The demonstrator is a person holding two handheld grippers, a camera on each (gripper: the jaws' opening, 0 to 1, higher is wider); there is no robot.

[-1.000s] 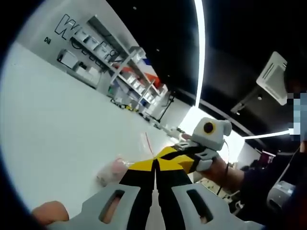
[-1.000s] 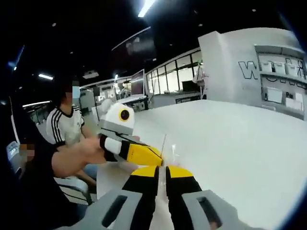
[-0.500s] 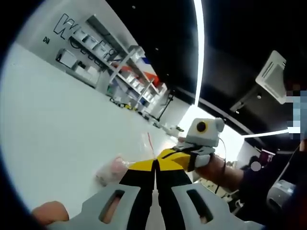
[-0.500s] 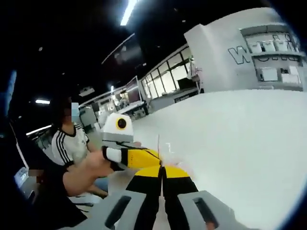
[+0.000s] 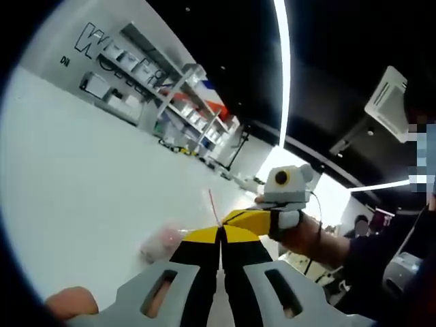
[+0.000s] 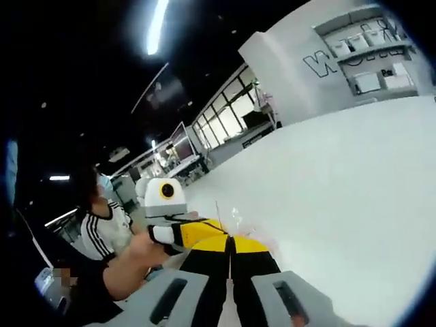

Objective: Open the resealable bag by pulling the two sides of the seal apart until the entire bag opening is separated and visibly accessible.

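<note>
**Both tools pinched on the bag's seal above the counter**

The bag (image 5: 178, 235), clear plastic with a thin red seal line, hung over the white counter (image 5: 75, 177) just ahead of the two tools. In the left gripper view its upper edge rose as a narrow strip above the jaw tips, and a pinkish lump showed through the film lower down to the left. The left tool (image 5: 221, 230) was clenched, its yellow-tipped jaws pressed together on the bag's edge. The right tool (image 5: 240, 218) came in from the right, its tip meeting the left one at the seal; a hand (image 5: 306, 235) gripped it.

In the right gripper view the right tool (image 6: 230, 238) was likewise clenched on the bag (image 6: 228, 216), whose clear edge stood up just above the jaws. The left tool (image 6: 204, 230) reached in from the left, touching at the same spot.

A person in a striped shirt (image 6: 102, 228) sat beyond the counter. Shelves (image 5: 184, 109) stood along the far wall.
</note>
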